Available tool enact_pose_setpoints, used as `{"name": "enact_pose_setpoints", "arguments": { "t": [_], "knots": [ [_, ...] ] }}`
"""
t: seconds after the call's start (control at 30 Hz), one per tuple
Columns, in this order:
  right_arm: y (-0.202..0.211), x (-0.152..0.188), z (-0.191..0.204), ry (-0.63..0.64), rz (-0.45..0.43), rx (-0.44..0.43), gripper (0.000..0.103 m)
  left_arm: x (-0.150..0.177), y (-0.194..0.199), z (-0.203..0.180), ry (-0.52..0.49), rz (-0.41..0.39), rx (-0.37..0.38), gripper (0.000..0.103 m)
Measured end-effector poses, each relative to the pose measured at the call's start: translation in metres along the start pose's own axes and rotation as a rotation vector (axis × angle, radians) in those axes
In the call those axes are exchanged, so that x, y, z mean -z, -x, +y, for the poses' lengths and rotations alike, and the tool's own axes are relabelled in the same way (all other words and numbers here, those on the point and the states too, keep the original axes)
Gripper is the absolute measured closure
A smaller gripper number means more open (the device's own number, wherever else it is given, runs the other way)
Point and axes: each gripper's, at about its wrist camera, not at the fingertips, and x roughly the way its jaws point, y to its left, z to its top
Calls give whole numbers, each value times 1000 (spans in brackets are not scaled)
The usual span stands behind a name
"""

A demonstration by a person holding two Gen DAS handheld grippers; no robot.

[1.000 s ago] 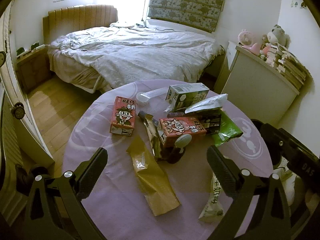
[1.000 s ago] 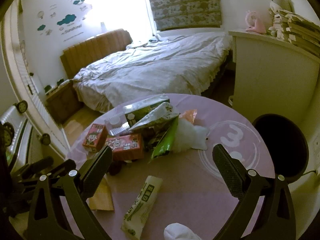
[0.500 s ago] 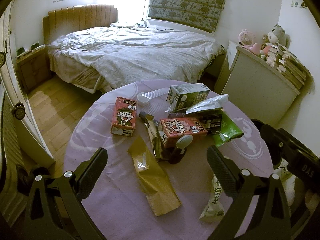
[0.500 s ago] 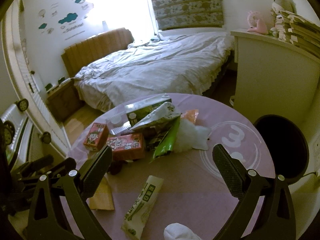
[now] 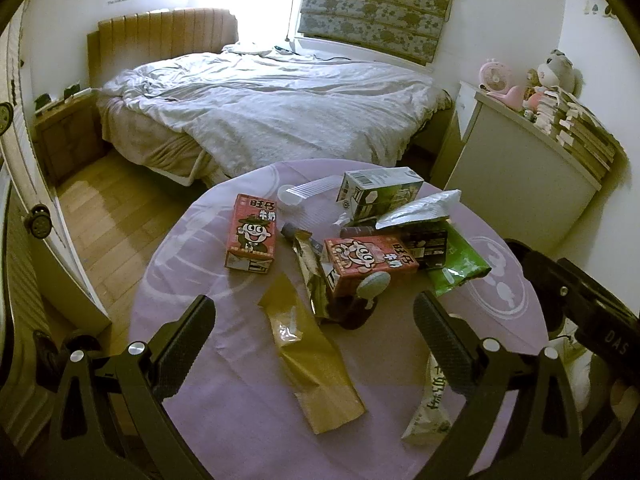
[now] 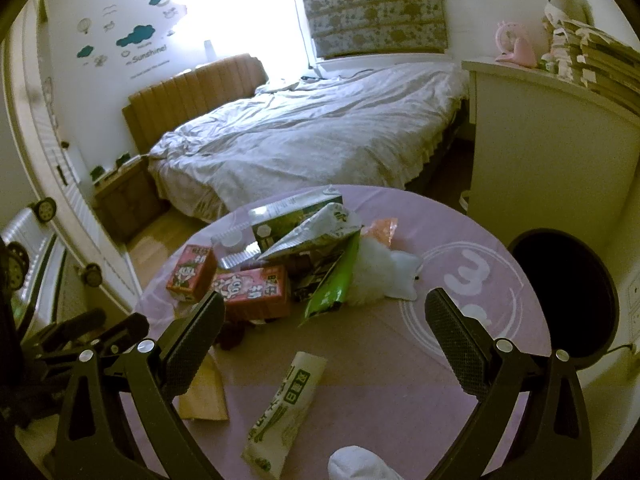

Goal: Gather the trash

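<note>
Round lilac tablecloth (image 5: 240, 420) — crumpled foil wrappers (image 5: 420, 208), glossy cartons (image 5: 251, 232) — both tongs (image 5: 312, 328) (image 6: 324, 320) spread, empty.

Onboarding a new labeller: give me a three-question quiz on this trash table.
1. True or false: the left tool grips the yellow wrapper.
2. Which lies nearest the right tool? A) white-green wrapper B) green carton C) orange wrapper
3. How many red milk cartons are on the purple table?

Key: 1. False, both tools are open and hold nothing. 2. A. 3. Two: one standing apart, one in the pile.
</note>
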Motion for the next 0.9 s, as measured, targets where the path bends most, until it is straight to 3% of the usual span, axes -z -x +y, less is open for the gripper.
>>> {"name": "enact_pose_setpoints", "arguments": {
  "t": [0.27, 0.4, 0.47, 0.53, 0.6, 0.63, 0.7, 0.73, 0.87, 0.9],
  "knots": [
    [-9, -2, 0, -21, 25, -33, 4, -1, 1, 3, -25, -6, -17, 5],
    [-22, -37, -2, 22, 97, -73, 4, -3, -19, 30, 11, 15, 5, 5],
    [-36, -60, 2, 116, 162, -83, 4, -6, -33, 50, 38, 27, 22, 5],
    [-51, -78, 15, 239, 186, -115, 4, -13, -44, 55, 8, 41, -11, 5],
    [-70, -91, 36, 451, 207, -148, 4, -18, -57, 67, -2, 62, -14, 5],
    [-76, -92, 39, 494, 224, -198, 5, -19, -63, 71, -3, 88, -16, 5],
    [-92, -100, 55, 688, 204, -200, 6, -22, -78, 81, 0, 129, -12, 5],
    [-108, -104, 60, 802, 234, -212, 7, -23, -83, 84, -4, 141, -14, 5],
    [-158, -112, 81, 1047, 318, -236, 19, -28, -102, 92, 5, 176, 29, 5],
    [-170, -112, 83, 1090, 351, -248, 22, -31, -107, 89, -19, 180, 8, 5]
  ]
}}
